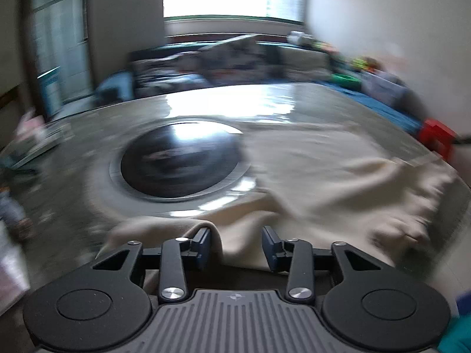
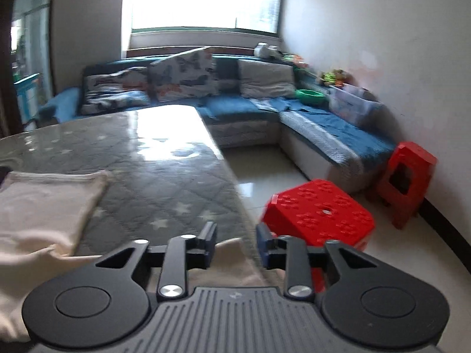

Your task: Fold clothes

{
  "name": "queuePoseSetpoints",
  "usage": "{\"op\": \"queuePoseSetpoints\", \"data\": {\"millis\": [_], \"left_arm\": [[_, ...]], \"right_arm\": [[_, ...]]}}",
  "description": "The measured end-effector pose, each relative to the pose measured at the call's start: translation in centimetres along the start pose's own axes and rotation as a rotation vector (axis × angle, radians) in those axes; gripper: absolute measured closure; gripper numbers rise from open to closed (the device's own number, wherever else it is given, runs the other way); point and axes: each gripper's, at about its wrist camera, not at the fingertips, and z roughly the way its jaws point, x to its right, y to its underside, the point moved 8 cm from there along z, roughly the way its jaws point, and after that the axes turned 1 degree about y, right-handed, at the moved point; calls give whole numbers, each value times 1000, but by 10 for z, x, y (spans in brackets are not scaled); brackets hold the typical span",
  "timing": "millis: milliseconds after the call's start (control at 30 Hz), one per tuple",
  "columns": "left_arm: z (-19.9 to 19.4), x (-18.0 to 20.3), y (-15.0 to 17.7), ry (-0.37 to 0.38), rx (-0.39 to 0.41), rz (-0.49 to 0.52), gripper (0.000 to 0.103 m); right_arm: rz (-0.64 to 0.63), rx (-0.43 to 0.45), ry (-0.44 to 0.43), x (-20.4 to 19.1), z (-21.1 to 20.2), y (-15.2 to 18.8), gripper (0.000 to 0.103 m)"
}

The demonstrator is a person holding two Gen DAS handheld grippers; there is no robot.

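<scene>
A soft, rumpled cream garment (image 1: pixel 309 176) lies on the glossy, quilted, star-printed worktop (image 2: pixel 164 170), its long axis along the near edge toward the right corner. Left gripper (image 1: pixel 236 245) and right gripper (image 2: pixel 237 242) fingers stand released, cloth between them unpinched.

I see a big table (image 2: pixel 164 158) with a shiny top. Its cover is grey, with a diamond pattern and white stars. Window light shines bright on the far part of it. A cream cloth (image 1: pixel 318 176) lies spread on the table, with wrinkles near my side, and one edge of it hangs close to the table's right edge. A round black disc (image 1: pixel 179 161) with a silver ring around it sits in the table top. The cloth touches the disc's right side.
</scene>
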Motion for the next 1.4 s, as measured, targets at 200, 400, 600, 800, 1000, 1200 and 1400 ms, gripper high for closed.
{"op": "queuePoseSetpoints", "data": {"millis": [200, 400, 600, 800, 1000, 1200, 1400], "left_arm": [[14, 62, 1, 153, -20, 111, 62], [24, 79, -12, 149, 7, 165, 62], [23, 29, -2, -5, -31, 80, 64], [10, -33, 11, -219, -47, 59, 64], [-5, -75, 10, -313, -29, -35, 63], [-9, -23, -16, -97, 55, 5, 62], [16, 44, -24, 97, 49, 112, 62]], "right_arm": [[-122, -32, -210, -70, -7, 7, 59], [-243, -56, -381, -139, -16, 16, 54], [-398, -80, -527, -202, -35, 35, 54], [-531, -112, -612, -240, -43, 56, 53], [-618, -148, -666, -258, -48, 74, 53], [-700, -204, -743, -264, -64, 92, 55], [-672, -234, -784, -252, -70, 85, 53]]}}
